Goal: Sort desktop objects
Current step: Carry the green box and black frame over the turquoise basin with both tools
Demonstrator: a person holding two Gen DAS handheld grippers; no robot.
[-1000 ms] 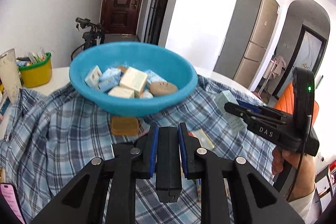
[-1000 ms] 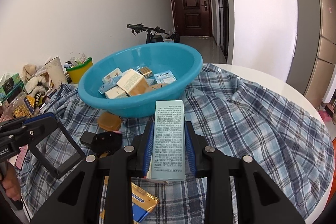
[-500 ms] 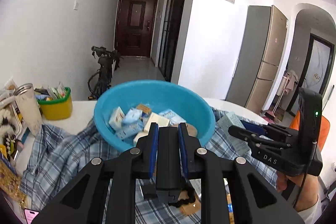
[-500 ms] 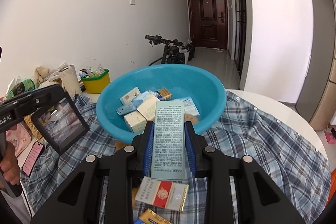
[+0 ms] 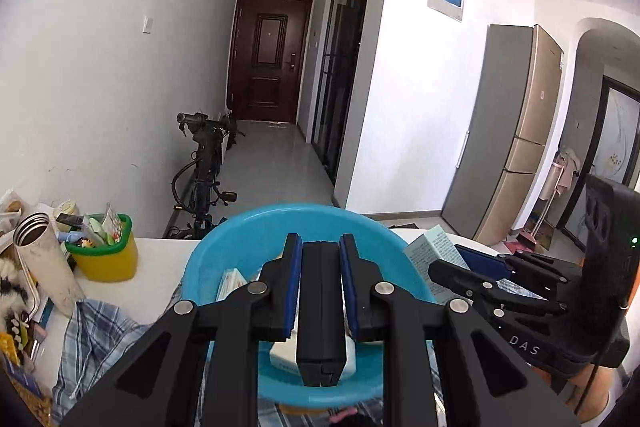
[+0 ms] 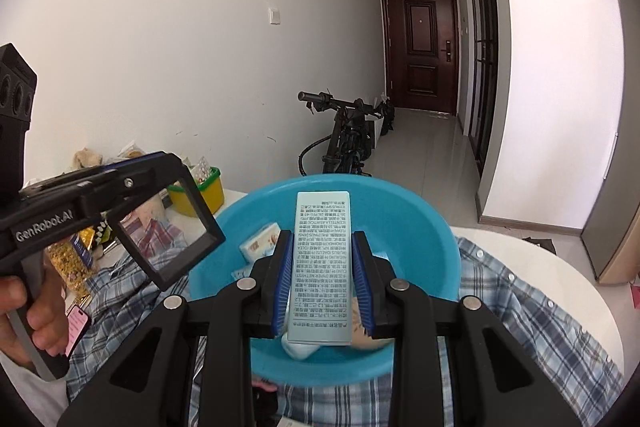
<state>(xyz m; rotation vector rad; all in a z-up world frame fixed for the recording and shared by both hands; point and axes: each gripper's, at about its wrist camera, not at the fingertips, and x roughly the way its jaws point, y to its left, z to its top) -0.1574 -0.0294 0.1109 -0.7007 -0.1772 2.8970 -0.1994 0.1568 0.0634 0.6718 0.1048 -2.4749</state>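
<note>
White surface under plaid cloth [image 6: 520,307]. My right hand-held gripper [image 6: 322,287] clamps pale box [image 6: 322,267], long axis pointing away over blue basin [image 6: 420,227]; left hand-held gripper [image 5: 320,291] clamps black block [image 5: 320,315], likewise.

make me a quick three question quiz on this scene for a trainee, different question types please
1. True or false: the right tongs are shut on a pale blue printed box.
2. Multiple choice: what do the left tongs grip? A) a black block B) a spoon C) a yellow cup
3. Short answer: which container sits below both sets of tongs, already holding several small boxes?

Key:
1. True
2. A, the black block
3. The blue basin, resting on the plaid cloth
</note>
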